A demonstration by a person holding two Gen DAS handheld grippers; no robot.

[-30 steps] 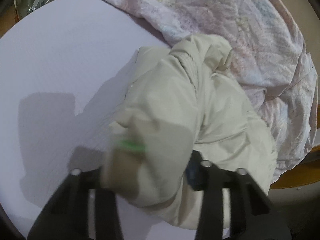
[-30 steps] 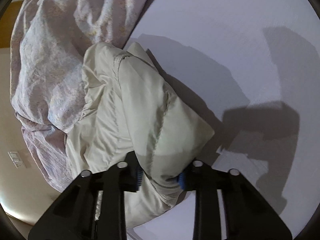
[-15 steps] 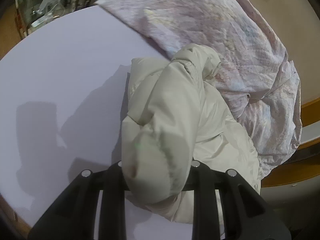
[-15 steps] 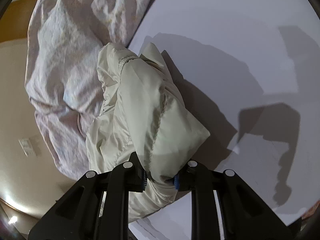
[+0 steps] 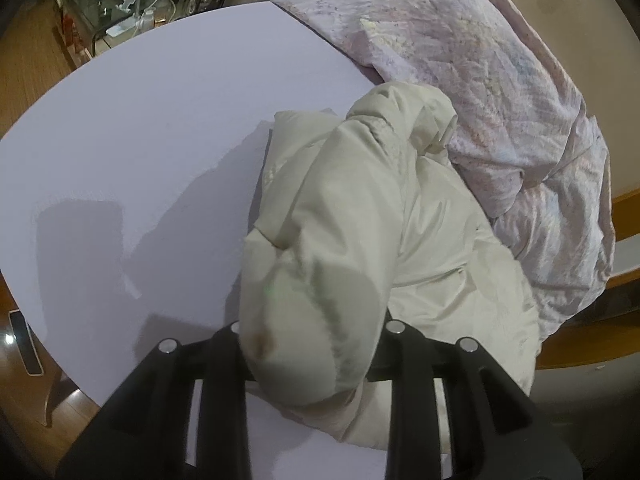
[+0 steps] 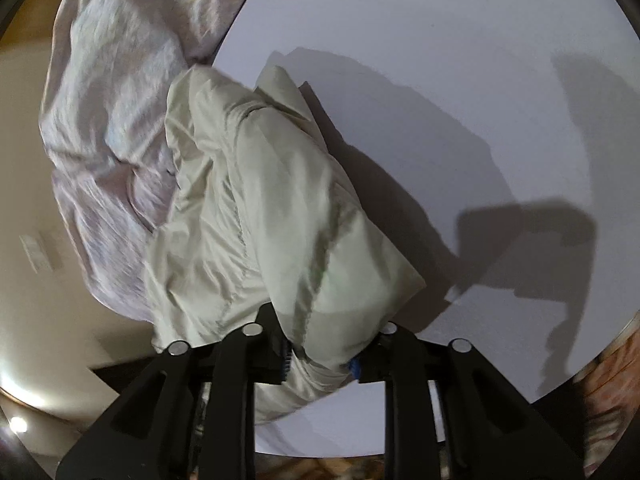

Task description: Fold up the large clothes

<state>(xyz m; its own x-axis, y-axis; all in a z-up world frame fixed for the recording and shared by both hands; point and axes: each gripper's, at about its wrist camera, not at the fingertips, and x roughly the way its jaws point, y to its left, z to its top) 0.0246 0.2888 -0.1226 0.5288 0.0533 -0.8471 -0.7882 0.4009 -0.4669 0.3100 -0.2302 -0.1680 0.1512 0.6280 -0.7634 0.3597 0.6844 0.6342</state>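
Both tongs — left tongs [image 5: 312,344] and right tongs [image 6: 320,354] — clamped on the cream jacket [image 5: 400,216], jaws just easing slightly (fabric between them), hauling it onto the counter [image 5: 160,140] — next, spread it flat.

— How's the light?

— Dim and warm at the edges, brighter on the pale table [image 5: 168,128]. Light falls from above, throwing hard dark shadows of the rigs across it.

— Any glare?

— A small bright spot at the near left floor in the right wrist view.

— Sharpness?

— The cream jacket [image 6: 248,208] smears with motion blur; fisheye bending curves the table rim, corners go black.
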